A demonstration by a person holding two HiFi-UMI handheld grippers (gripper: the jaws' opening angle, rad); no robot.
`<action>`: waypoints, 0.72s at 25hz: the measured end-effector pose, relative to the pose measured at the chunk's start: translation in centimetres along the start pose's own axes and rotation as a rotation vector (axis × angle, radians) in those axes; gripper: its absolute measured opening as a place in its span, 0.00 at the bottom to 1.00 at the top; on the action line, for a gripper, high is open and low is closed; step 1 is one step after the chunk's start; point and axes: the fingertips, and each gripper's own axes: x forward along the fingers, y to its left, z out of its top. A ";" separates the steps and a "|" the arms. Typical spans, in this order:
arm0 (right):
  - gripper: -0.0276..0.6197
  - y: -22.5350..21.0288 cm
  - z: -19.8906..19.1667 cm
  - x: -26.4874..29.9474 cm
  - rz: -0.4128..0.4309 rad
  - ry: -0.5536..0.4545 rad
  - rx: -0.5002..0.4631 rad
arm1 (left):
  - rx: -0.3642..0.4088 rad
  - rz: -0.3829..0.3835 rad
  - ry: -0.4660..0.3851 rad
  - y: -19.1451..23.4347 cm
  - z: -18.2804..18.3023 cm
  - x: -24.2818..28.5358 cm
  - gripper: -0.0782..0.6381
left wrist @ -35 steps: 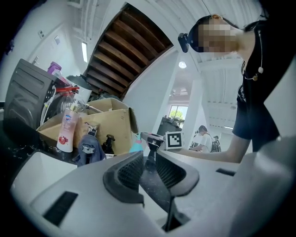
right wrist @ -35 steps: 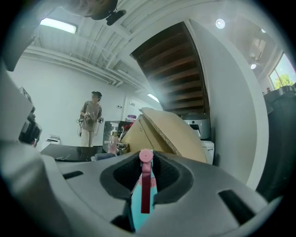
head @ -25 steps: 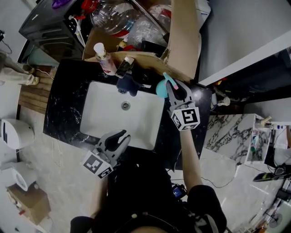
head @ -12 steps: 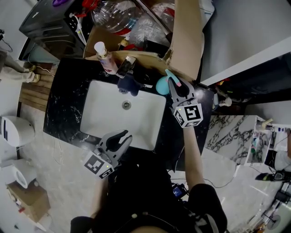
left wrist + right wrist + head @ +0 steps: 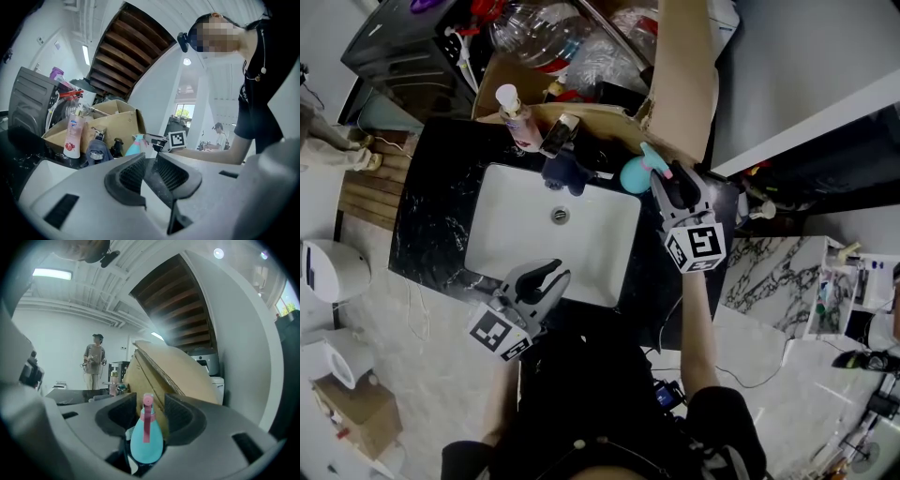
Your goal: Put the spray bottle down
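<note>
Spray bottle (image 5: 146, 439): teal round body, pink trigger, upright at lower centre.
Right hand-held gripper (image 5: 149, 405): jaws apart around it, no grip.
Left hand-held gripper (image 5: 151, 165): jaws apart, empty.

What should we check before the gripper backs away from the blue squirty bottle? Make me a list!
1. Right gripper jaws apart: ok, a gap shows on each side of the spray bottle.
2. Bottle upright: ok, its pink nozzle is on top.
3. Bottle resting on the black counter: cannot tell, its base is hidden.
4. Cardboard box clear of the bottle: cannot tell, it stands close behind.
5. Left gripper out of the way: ok, it is empty, by the sink's near edge.
</note>
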 end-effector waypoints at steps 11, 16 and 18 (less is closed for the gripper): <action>0.26 5.3 1.7 -11.0 -0.067 0.025 0.075 | 0.045 -0.100 -0.042 -1.7 1.3 0.3 0.21; 0.08 11.0 2.5 -14.5 -0.055 0.031 0.039 | 0.053 -0.161 -0.051 -3.0 1.4 0.0 0.21; 0.05 12.7 2.6 -15.5 -0.060 0.026 0.041 | 0.054 -0.182 -0.056 -3.5 1.4 -0.4 0.21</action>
